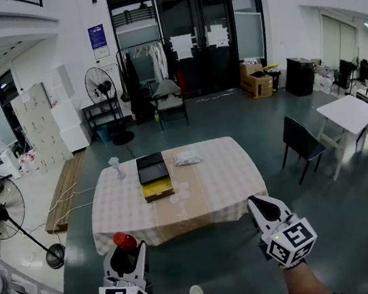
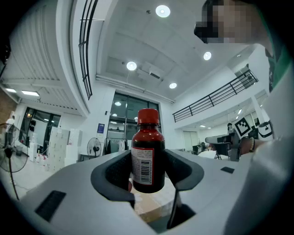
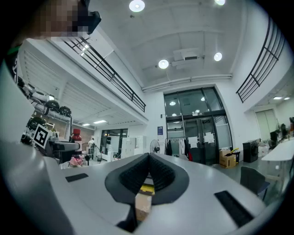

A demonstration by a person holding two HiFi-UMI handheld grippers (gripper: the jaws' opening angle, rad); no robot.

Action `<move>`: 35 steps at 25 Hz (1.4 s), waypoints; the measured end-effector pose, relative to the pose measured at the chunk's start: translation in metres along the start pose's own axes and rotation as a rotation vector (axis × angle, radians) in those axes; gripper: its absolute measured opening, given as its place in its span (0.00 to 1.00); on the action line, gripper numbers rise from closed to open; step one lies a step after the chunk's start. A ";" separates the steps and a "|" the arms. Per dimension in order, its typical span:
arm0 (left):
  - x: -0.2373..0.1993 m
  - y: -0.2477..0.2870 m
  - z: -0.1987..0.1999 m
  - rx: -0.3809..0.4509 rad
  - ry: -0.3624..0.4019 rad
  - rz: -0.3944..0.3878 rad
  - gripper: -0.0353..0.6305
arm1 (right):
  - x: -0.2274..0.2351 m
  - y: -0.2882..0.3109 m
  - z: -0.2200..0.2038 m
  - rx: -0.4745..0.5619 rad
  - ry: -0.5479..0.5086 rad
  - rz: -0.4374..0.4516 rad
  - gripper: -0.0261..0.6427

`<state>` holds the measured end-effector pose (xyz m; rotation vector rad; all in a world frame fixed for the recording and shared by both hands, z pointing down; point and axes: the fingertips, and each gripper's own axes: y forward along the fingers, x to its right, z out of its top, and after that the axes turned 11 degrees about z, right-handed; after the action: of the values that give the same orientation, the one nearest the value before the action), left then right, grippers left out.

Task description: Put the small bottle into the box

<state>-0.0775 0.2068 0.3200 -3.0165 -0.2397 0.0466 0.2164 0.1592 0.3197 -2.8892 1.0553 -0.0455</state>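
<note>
**One bottle gripped on the left, one box ahead on the table**

There are two grippers. The left gripper (image 1: 125, 253) holds the one small bottle (image 2: 148, 156) between its two jaws. They stand wide and press on either side of the dark body. The bottle stands upright. Its barcode label faces the camera and its red cap rises above the jaw tips. The right gripper (image 1: 259, 204) carries nothing. Its two jaws are closed together, with no gap showing between the ribbed pads (image 3: 138, 174).

Both grippers hang short of the one table (image 1: 223, 178), which has a pale checked cloth over it and lies ahead of them. The bottle is in the air in the left gripper, well apart from the table. The one box (image 1: 152, 169) lies on the cloth, ahead of the left gripper and a little to its right. It is dark, and its end nearest the gripper is yellow. Two more things lie on the cloth beyond the box. One is a white packet (image 1: 187, 157) to its right, and the other is a small pale object (image 1: 116, 168) to its left that is too small to tell.

Farther off from the grippers stand two dark chairs, one beyond the table (image 1: 170, 100) and one to the right (image 1: 299, 139). There are also two standing fans, one at the back (image 1: 100, 87) and one far left (image 1: 1, 208).
</note>
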 end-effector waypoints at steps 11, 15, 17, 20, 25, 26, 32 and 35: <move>0.015 -0.070 -0.002 -0.012 0.000 0.036 0.42 | -0.042 -0.052 -0.015 -0.025 0.012 0.017 0.04; 0.018 -0.081 0.004 -0.009 -0.014 0.038 0.42 | -0.051 -0.059 -0.011 -0.023 0.009 0.027 0.04; 0.021 -0.085 0.004 -0.009 -0.020 0.034 0.42 | -0.053 -0.062 -0.011 -0.022 0.004 0.028 0.04; 0.021 -0.092 -0.001 -0.011 -0.016 0.035 0.42 | -0.057 -0.064 -0.014 -0.012 0.006 0.023 0.04; 0.016 -0.093 -0.004 -0.015 -0.010 0.041 0.42 | -0.062 -0.061 -0.015 -0.005 0.015 0.031 0.04; 0.015 -0.093 -0.005 -0.015 -0.012 0.042 0.42 | -0.062 -0.060 -0.017 -0.010 0.016 0.032 0.04; 0.005 -0.087 -0.015 -0.016 -0.021 0.048 0.42 | -0.064 -0.045 -0.031 -0.024 0.036 0.044 0.04; -0.001 -0.074 -0.018 -0.019 -0.019 0.049 0.42 | -0.058 -0.032 -0.034 -0.024 0.040 0.046 0.04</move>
<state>-0.0891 0.2773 0.3464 -3.0416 -0.1691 0.0774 0.1911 0.2187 0.3553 -2.8955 1.1356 -0.0900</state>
